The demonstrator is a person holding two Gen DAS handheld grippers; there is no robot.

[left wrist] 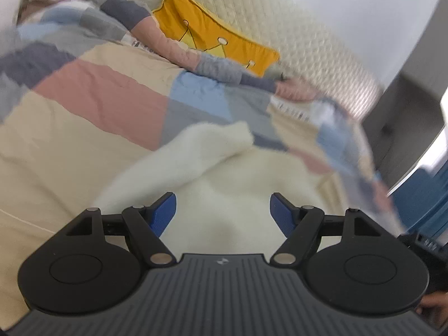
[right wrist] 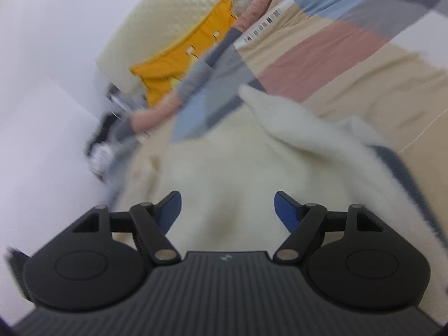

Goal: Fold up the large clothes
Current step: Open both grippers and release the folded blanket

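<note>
1. One cream fleece garment (left wrist: 224, 168) lay on the bed, on top of a patchwork cover (left wrist: 84, 89) made of beige, pink, blue and grey blocks.
2. In the left wrist view, one sleeve or flap (left wrist: 196, 145) of the garment reached out over the cover toward the headboard end; the right wrist view showed the same flap (right wrist: 294, 123) running off to the right.
3. The left hand-held gripper (left wrist: 223, 210) hung over the garment with its two blue pads (left wrist: 165, 212) well apart and nothing clamped between them.
4. The right hand-held gripper (right wrist: 227, 210) was likewise spread, its two blue pads (right wrist: 169, 212) apart above the cream fleece (right wrist: 224, 168), gripping nothing.
5. One yellow cushion (left wrist: 212, 36) with a line-drawn crown pattern leaned against one cream quilted headboard (left wrist: 294, 36) at the far edge of the bed.
6. A white strip with dark lettering (right wrist: 263, 25) ran along the cover; the letters were too blurred to read.
7. Each gripper base carried one small pale logo (left wrist: 221, 261), too small to make out.
8. A sliver of a person's hand (left wrist: 434, 305) showed at the lower right corner of the left view.
9. Both views were smeared by motion blur.
</note>
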